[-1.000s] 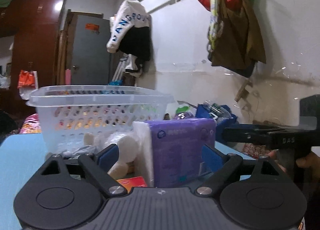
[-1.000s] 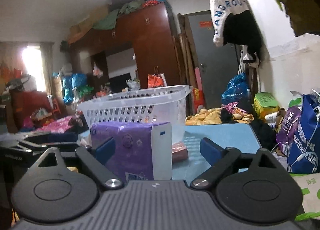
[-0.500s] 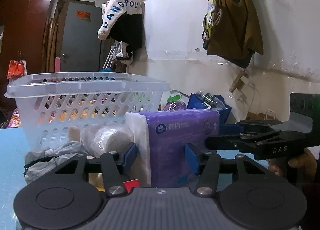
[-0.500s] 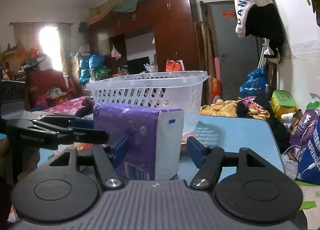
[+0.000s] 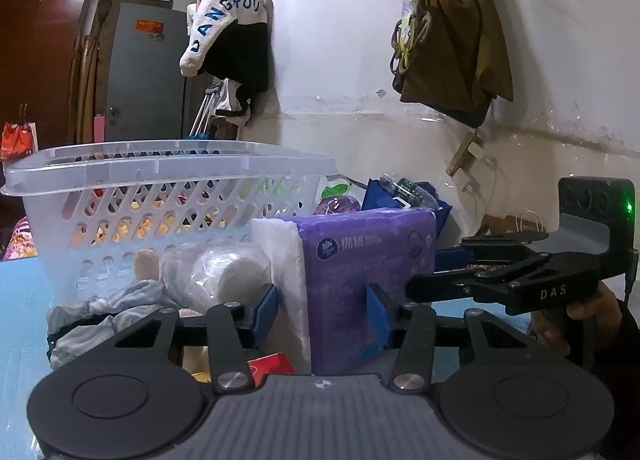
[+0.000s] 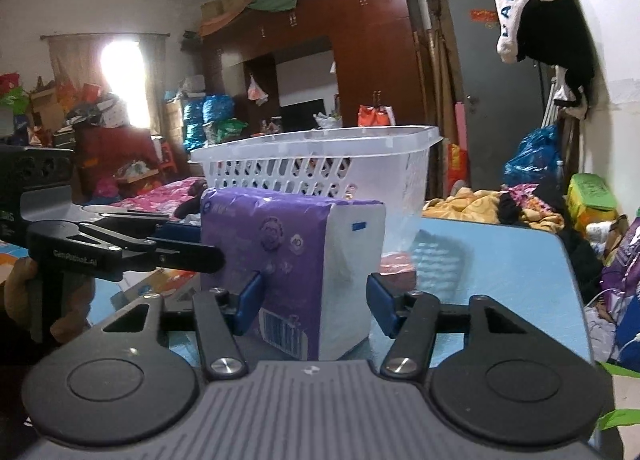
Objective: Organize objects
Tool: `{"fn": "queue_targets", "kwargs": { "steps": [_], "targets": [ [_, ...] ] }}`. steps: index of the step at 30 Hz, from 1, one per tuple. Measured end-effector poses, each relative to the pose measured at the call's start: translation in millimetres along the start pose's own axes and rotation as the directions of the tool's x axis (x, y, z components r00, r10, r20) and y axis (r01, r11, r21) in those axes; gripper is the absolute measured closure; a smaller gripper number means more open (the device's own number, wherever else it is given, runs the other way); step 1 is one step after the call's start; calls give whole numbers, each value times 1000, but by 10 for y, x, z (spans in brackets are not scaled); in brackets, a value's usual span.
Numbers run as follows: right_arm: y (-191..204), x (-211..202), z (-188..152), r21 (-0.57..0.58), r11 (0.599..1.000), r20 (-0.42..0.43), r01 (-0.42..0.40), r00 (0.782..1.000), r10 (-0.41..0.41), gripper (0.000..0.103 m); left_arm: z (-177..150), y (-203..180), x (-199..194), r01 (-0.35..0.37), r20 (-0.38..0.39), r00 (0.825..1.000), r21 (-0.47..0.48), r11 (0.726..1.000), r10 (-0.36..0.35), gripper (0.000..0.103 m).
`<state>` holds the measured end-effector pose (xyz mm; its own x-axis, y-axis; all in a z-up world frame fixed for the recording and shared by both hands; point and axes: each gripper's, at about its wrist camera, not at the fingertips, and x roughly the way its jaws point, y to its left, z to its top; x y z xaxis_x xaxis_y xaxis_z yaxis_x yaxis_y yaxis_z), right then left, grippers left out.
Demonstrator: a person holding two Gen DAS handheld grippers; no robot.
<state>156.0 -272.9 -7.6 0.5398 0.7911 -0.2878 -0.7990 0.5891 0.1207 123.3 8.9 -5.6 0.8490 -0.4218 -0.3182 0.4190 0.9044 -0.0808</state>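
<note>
Both grippers' jaws have narrowed and are closing around the purple tissue pack (image 5: 360, 280), left gripper (image 5: 322, 310) and right gripper (image 6: 316, 300) sharing it, probably to lift it into the white basket (image 5: 160, 195).

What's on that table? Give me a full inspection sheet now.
Surface: blue table, cluttered at the basket end.
Job's things: purple tissue pack upright in front of the white basket.
Clutter: crumpled cloth, wrapped roll, red box.
Grippers: left gripper and right gripper closing around the tissue pack from opposite ends; one right pad not touching.
Cables: white cable by a wall socket.
Surroundings: wardrobe, grey door, hanging jacket.
</note>
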Motion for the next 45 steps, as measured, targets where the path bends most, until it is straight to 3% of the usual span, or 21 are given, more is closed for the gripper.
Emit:
{"fn": "queue_targets", "kwargs": {
  "steps": [8, 18, 23, 30, 35, 39, 45],
  "targets": [
    [87, -37, -10, -29, 999, 18, 29, 999, -28, 54, -30, 7, -49, 12, 29, 1000, 16, 1000, -13, 58],
    [422, -270, 56, -156, 983, 137, 102, 987, -81, 55, 25, -168, -360, 22, 140, 990, 66, 998, -31, 60],
    [505, -275, 240, -180, 979, 169, 90, 984, -60, 56, 170, -218, -557, -1, 192, 981, 93, 996, -17, 60],
    [477, -122, 695, -185, 982, 184, 45, 983, -10, 56, 561, -200, -745, -77, 257, 966, 131, 988, 41, 60],
    [455, 73, 1020, -211, 976, 193, 61, 981, -20, 57, 950, -71, -715, -135, 273, 958, 157, 978, 88, 60],
    [390, 292, 1299, -214, 973, 210, 84, 977, -38, 57, 1303, 169, -581, -149, 291, 951, 146, 978, 102, 60],
    [231, 716, 1337, -192, 975, 151, 113, 985, -85, 57, 1481, 557, -173, -157, 242, 961, 89, 984, 132, 60]
  ]
}}
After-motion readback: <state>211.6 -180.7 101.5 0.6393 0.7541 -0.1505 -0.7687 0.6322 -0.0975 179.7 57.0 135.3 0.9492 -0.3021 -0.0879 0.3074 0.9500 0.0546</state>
